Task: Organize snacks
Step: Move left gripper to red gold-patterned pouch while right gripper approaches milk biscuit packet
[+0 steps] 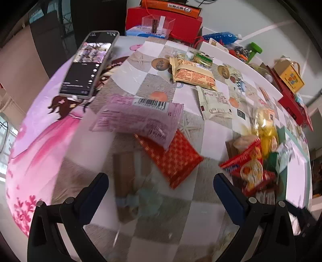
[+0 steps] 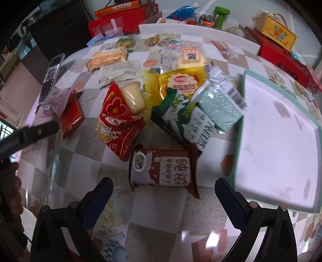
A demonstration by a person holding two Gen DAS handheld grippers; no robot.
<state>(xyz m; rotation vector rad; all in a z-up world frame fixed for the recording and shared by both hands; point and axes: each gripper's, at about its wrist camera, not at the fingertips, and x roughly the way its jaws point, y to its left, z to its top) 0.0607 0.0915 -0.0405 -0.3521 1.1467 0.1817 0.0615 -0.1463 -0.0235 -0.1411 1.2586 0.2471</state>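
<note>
Snack packets lie scattered on a patterned tablecloth. My left gripper [image 1: 161,181] is open above the cloth, just short of a red patterned packet [image 1: 175,159] with a pale purple packet [image 1: 138,119] overlapping its far corner. My right gripper [image 2: 164,188] is open, with a brown-and-white biscuit packet [image 2: 163,168] lying just beyond its fingertips. Further on lie a red packet [image 2: 118,125], a green-and-white packet [image 2: 187,121], a mint packet [image 2: 219,106], a yellow packet [image 2: 181,82] and a jelly cup [image 2: 133,97]. A white tray with a mint rim [image 2: 277,141] sits at the right.
A phone [image 1: 88,64] rests on the cloth at far left. Cream and tan packets [image 1: 193,74] lie further back. Red boxes [image 1: 165,22], a yellow carton [image 2: 275,33] and a green object [image 2: 221,14] crowd the table's far edge. The other gripper's arm [image 2: 28,135] shows at left.
</note>
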